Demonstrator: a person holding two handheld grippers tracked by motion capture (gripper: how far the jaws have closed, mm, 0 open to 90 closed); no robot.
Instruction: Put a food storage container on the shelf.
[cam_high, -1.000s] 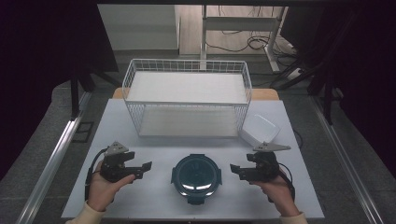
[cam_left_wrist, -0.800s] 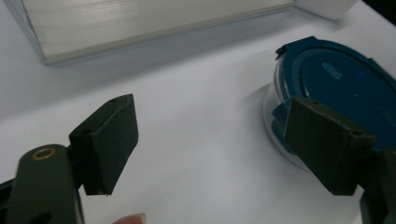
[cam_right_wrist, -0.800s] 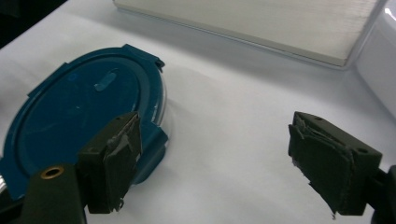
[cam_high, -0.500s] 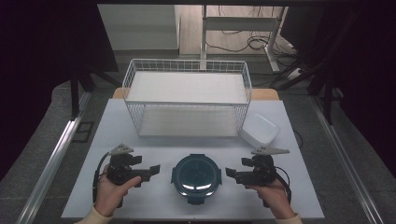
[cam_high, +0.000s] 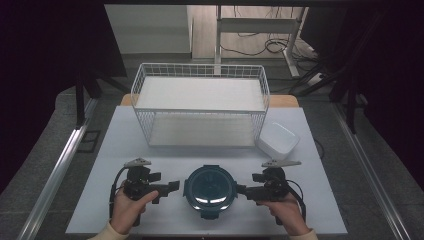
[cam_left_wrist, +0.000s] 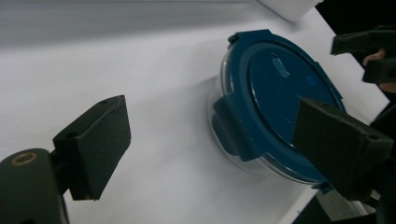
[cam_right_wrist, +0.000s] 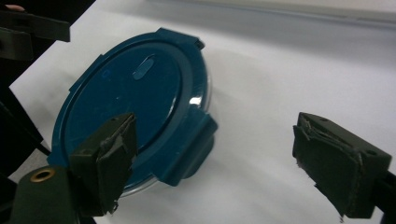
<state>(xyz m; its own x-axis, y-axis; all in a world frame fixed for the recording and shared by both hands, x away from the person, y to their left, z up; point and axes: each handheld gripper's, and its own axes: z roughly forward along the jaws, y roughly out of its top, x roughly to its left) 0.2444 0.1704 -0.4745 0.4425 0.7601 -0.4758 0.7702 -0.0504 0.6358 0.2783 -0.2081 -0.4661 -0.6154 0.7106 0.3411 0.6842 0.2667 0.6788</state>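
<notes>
Container (cam_high: 209, 186) with the dark blue clip-on lid sits at the near edge of my white worktop (cam_high: 150, 150), roughly midway between my two hands, standing flat with its lid latched down. My left tongs (cam_high: 170, 186) point at it from the left, just beside its rim but not touching; their jaws have just been opening and now stand spread wide with nothing between them. My right tongs (cam_high: 241, 189) face it from the other side, also spread and bare, tips close to the lid's side tab. Farther back stands a white wire basket (cam_high: 200, 107), and a small white box (cam_high: 278, 140) lies by its right corner.
</notes>
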